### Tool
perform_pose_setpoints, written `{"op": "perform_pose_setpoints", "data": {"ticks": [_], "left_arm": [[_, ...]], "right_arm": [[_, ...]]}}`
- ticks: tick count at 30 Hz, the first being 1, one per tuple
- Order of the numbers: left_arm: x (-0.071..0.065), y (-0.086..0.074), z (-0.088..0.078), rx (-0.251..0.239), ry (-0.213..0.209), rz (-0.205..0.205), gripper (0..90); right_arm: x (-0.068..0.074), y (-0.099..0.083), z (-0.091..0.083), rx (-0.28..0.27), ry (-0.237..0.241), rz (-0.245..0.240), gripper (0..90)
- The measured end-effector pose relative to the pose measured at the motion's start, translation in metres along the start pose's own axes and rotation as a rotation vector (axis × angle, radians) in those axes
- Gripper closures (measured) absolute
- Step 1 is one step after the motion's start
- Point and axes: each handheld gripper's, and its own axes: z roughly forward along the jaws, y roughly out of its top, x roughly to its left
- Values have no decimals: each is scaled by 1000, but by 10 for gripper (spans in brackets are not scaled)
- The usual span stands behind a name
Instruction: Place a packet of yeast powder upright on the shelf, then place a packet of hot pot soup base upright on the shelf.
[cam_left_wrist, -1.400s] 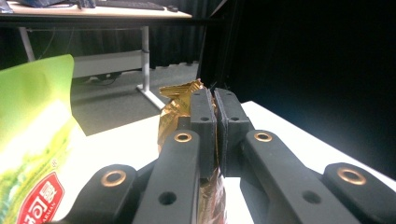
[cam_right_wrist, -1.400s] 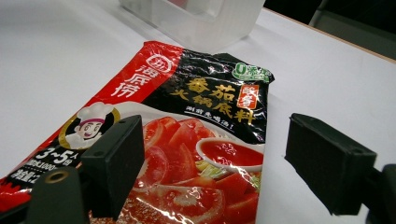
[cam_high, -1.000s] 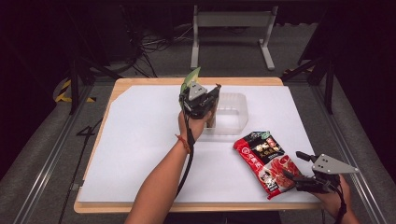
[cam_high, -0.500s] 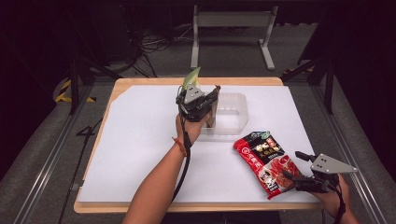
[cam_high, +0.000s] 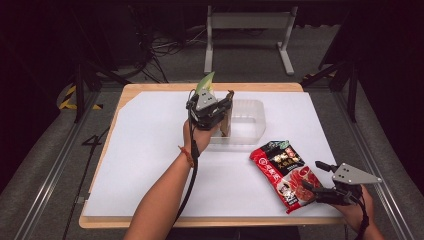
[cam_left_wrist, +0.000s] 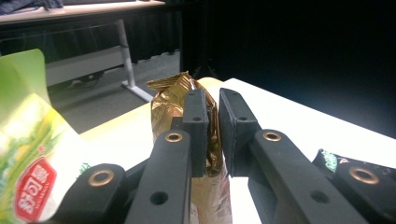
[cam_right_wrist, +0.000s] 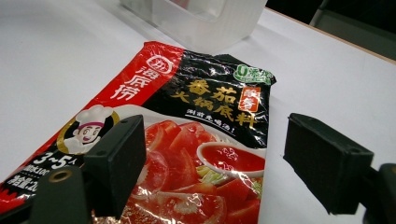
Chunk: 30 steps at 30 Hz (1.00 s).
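Note:
My left gripper is held over the left end of a clear plastic container, and a gold foil packet stands upright in its grip. In the left gripper view the black jaws are almost together with the gold packet pinched between them; they have just been opening a little. A green packet rises right beside this gripper. My right gripper rests open at the front right, its jaws wide over the lower end of a red and black soup-base pouch lying flat.
A white sheet covers the wooden table. The clear container lies just beyond the pouch. A metal stand and cables are on the floor behind the table. Rails run along both sides.
The left hand has shifted only slightly at the container. The right hand and the red pouch have stayed where they were.

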Motion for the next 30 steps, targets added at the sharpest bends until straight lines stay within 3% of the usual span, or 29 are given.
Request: {"op": "perform_pose_setpoints", "data": {"ticks": [11, 20, 30], "left_arm": [[-4, 6, -8, 4, -5, 41, 830], [-10, 6, -30, 24, -35, 93, 799], [-16, 0, -58, 41, -70, 143, 717]], "right_arm": [[-1, -1, -4, -7, -9, 9, 216], [-3, 0, -1, -8, 14, 16, 248], [-2, -1, -3, -4, 48, 6, 368]]}}
